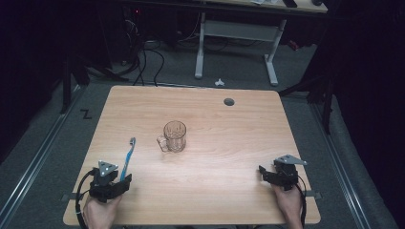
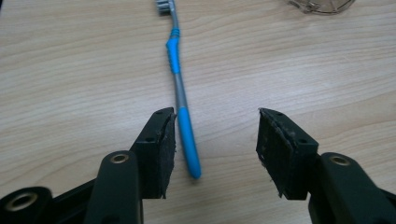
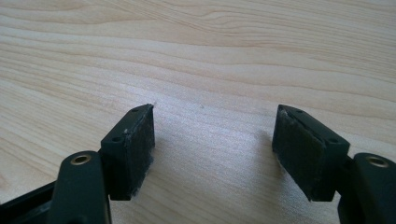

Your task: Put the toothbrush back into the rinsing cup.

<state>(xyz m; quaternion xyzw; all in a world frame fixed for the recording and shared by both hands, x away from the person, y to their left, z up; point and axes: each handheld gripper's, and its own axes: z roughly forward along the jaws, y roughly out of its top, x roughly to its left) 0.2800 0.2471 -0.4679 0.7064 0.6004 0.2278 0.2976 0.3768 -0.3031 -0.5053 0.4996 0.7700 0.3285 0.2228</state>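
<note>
A blue and grey toothbrush [image 1: 128, 158] lies flat on the wooden table [image 1: 229, 138], bristle end pointing away from me. In the left gripper view the toothbrush [image 2: 180, 93] has its handle end between the jaws, close beside the left pad and untouched by either. My left gripper [image 2: 215, 140] is open; it sits at the near left [image 1: 125, 182]. A clear glass mug [image 1: 174, 137] stands upright at the table's middle, handle toward the left. My right gripper [image 3: 214, 140] is open over bare wood at the near right [image 1: 264, 172].
A round cable hole [image 1: 229, 101] sits in the table's far right part. Beyond the far edge are a white desk frame [image 1: 236, 43] and cables on the floor. The mug's base [image 2: 320, 5] shows at the top of the left gripper view.
</note>
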